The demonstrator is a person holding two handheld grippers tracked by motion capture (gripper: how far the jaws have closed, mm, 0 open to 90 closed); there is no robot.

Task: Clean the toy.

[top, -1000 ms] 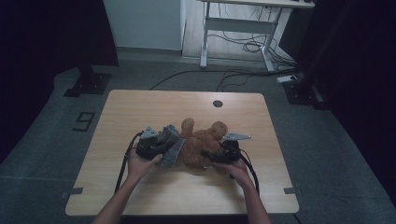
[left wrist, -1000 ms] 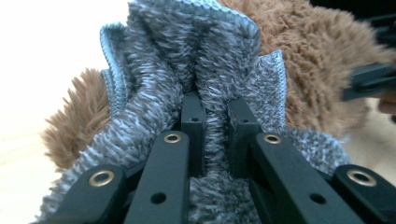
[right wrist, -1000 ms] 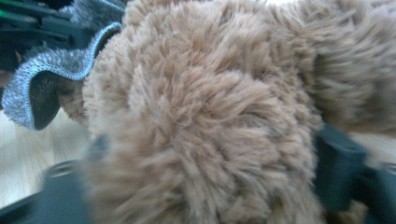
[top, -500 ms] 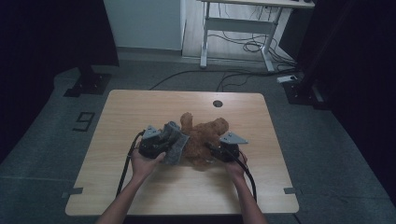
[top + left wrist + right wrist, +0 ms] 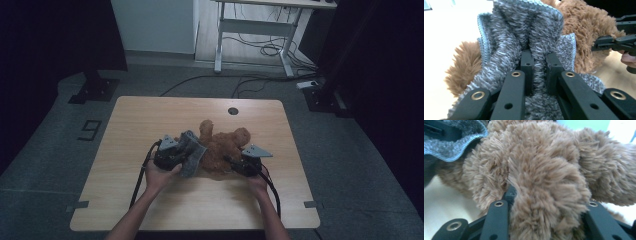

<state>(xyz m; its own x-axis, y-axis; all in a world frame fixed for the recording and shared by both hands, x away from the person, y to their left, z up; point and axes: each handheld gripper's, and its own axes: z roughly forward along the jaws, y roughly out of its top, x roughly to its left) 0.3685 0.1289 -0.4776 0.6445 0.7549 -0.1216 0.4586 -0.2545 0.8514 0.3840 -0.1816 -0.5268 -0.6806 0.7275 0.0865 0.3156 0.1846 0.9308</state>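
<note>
A brown teddy bear [image 5: 222, 144] lies on the wooden table [image 5: 150, 120], near its middle. A grey knitted cloth [image 5: 192, 150] drapes against the bear's left side. My left gripper [image 5: 186, 159] is shut on a fold of that grey cloth [image 5: 506, 50], and the fold is pinched between the jaws of the left gripper [image 5: 539, 57]. Brown fur of the teddy bear [image 5: 586, 30] shows behind it. My right gripper [image 5: 232, 163] holds the bear from the right. In its own view the right gripper [image 5: 549, 201] has a thick furry limb of the bear [image 5: 541, 170] between its jaws.
A round cable hole [image 5: 233, 111] sits near the table's far edge. Tape marks [image 5: 80, 204] lie at the near corners. Beyond the table stand a white desk frame [image 5: 255, 25] and floor cables [image 5: 250, 82]. Bare tabletop lies to the left and in front.
The left gripper has crept a little to the right with the grey cloth, closer against the bear. The right gripper has barely shifted and keeps its hold.
</note>
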